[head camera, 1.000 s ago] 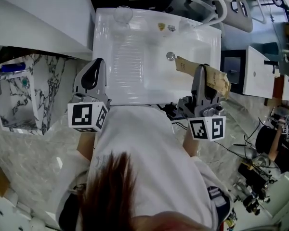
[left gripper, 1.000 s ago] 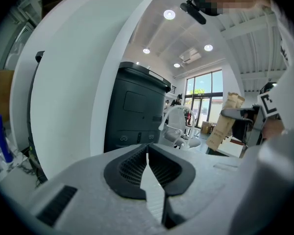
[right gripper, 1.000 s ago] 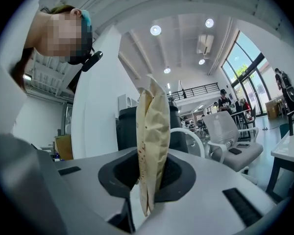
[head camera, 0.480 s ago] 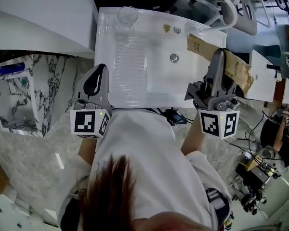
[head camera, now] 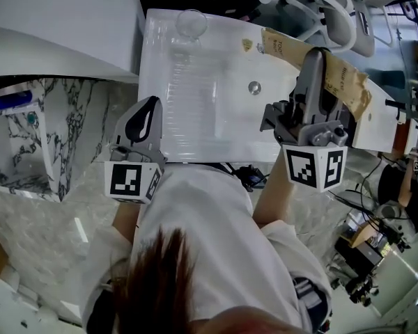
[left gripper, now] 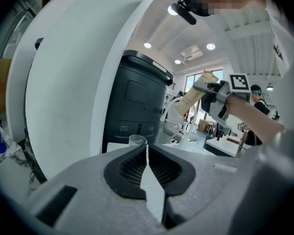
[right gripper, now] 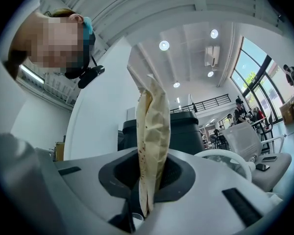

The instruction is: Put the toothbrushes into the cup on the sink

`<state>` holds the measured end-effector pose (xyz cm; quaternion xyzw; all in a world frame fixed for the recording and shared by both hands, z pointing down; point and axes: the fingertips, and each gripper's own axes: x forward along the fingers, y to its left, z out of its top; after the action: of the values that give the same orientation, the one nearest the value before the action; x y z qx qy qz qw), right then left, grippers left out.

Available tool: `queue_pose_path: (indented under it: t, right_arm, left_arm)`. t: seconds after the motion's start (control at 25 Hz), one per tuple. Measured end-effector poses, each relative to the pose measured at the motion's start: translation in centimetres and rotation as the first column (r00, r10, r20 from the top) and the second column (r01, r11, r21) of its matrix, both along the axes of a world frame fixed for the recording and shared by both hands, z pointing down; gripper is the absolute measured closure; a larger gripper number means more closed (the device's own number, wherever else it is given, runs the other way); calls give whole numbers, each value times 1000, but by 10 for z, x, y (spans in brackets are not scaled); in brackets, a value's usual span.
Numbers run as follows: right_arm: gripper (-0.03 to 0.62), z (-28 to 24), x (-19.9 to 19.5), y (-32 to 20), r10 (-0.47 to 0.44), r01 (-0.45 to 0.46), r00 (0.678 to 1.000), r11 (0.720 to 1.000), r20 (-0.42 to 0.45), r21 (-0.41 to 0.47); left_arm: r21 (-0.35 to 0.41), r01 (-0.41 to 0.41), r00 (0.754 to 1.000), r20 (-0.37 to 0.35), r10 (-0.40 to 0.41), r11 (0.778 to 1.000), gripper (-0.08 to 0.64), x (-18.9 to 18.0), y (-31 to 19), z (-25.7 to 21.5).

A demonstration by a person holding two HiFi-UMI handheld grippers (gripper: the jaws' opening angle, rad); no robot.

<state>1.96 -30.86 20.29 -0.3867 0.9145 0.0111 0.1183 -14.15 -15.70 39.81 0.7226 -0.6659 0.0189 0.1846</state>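
A clear cup (head camera: 191, 23) stands on the far rim of the white sink (head camera: 195, 124); the left gripper view shows the cup (left gripper: 136, 141) just beyond the jaws. My right gripper (head camera: 315, 60) is raised over the sink's right side, shut on a brown paper toothbrush packet (head camera: 351, 85) that lies slantwise across its jaws. In the right gripper view the packet (right gripper: 153, 126) stands up between the pads. My left gripper (head camera: 147, 108) hovers at the sink's near left edge, its jaws shut with nothing between them. The left gripper view also shows the right gripper (left gripper: 213, 91) holding the packet (left gripper: 192, 96).
The drain (head camera: 255, 87) sits in the basin, with small fittings (head camera: 246, 44) on the far rim. A marble-patterned box (head camera: 28, 141) holding a blue item stands to the left. A white chair (head camera: 320, 2) and a black bin (left gripper: 134, 106) lie beyond the sink.
The right gripper has lifted the paper packet out of the basin and carried it up and to the right. The left gripper has stayed near the sink's left edge.
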Motion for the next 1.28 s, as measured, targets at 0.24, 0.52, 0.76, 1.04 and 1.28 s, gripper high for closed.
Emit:
queue_pose_path:
  t: [0.24,0.52,0.76,1.04,1.28]
  right_arm:
    - [540,12,-35,-17,-34,34,999,999,-8,-4]
    - [540,35,-69,-36,-77,76,996,996,-35,-47]
    - [541,48,-95,-41,-125,122,990,991,-62,-58]
    - [541,77,-116,-51,-159,150,983,983,-88,-108]
    - [543,101,-128,-56,-183,167,977,976,-108,-141]
  left_arm:
    - [-15,-3,1000,-20,3,1000,535,-6,-2,11]
    - [-37,0,999,-43,-2,999,535,-10,-6,20]
    - [-43,-2,999,-48,0,999,535,-14,-7,25]
    - [-51,3,998,-58,-6,999,535,-15,-5,28]
    - [-58,18,998,-61,-22,998,535,-18,1,32]
